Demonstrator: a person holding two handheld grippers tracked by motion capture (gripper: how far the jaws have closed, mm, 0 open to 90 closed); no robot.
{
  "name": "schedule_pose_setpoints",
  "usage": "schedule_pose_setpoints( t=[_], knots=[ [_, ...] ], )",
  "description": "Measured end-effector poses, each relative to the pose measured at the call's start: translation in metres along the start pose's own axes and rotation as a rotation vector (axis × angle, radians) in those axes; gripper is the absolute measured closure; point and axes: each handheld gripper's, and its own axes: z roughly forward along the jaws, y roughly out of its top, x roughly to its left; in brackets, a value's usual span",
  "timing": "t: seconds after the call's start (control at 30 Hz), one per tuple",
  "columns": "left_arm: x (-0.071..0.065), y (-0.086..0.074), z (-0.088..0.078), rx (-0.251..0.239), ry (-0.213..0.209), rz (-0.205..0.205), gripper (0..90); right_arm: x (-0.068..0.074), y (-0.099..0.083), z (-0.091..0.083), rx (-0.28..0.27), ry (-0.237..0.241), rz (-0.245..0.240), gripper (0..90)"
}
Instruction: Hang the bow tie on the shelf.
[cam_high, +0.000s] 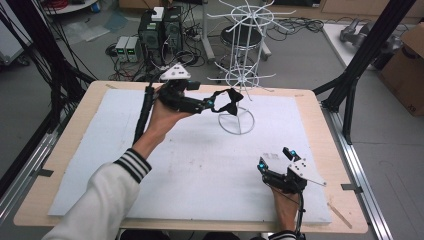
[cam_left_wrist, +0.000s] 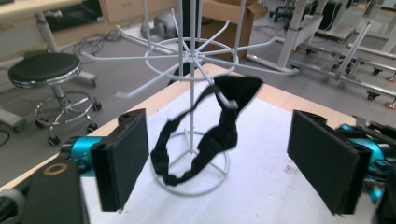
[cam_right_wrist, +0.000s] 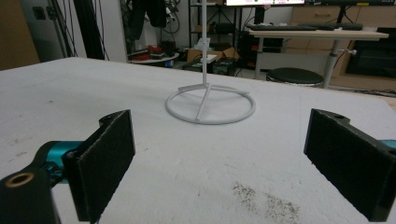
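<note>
Black fabric loop (cam_left_wrist: 205, 135) hung on white wire rack's (cam_left_wrist: 189, 56) hook — done; left gripper (cam_left_wrist: 219, 158) and right gripper (cam_right_wrist: 224, 163) jaws wide, empty.

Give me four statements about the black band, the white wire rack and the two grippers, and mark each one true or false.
1. The black band hangs from a hook of the white wire rack. True.
2. The left gripper is clamped on the band. False: its jaws stand open, clear of it.
3. The right gripper holds a second band. False: nothing is between its open jaws.
4. The rack stands on the white mat. True.
</note>
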Motion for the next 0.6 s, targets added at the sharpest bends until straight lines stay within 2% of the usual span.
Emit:
schedule_pose_setpoints(
  t=[0.07,0.13,0.27,0.4,0.47,0.53,0.6],
  knots=[
    [0.001,-0.009,-0.016,0.002,-0.003,0.019,18.6,0.001,0.000,0.000,0.004,0.002,-0.002,7.7],
    [0.003,-0.019,-0.032,-0.016,-0.031,0.009,18.5,0.001,0.000,0.000,0.005,0.001,-0.004,7.7],
    [0.008,-0.042,-0.065,-0.040,-0.024,0.011,18.5,0.000,0.000,0.000,0.003,0.003,-0.005,7.7],
    [0.007,-0.077,-0.097,-0.087,0.011,0.042,18.7,0.001,0.000,-0.001,0.000,0.002,0.000,7.7],
    [0.007,-0.094,-0.107,-0.083,0.024,0.052,18.9,0.001,0.000,-0.001,0.001,0.004,0.002,7.7],
    [0.006,-0.115,-0.118,-0.084,0.063,0.072,18.8,0.001,0.000,-0.001,-0.001,0.005,0.002,7.7],
    [0.007,-0.139,-0.131,-0.112,0.091,0.048,19.0,0.001,0.000,-0.001,-0.004,0.002,0.002,7.7]
  ],
)
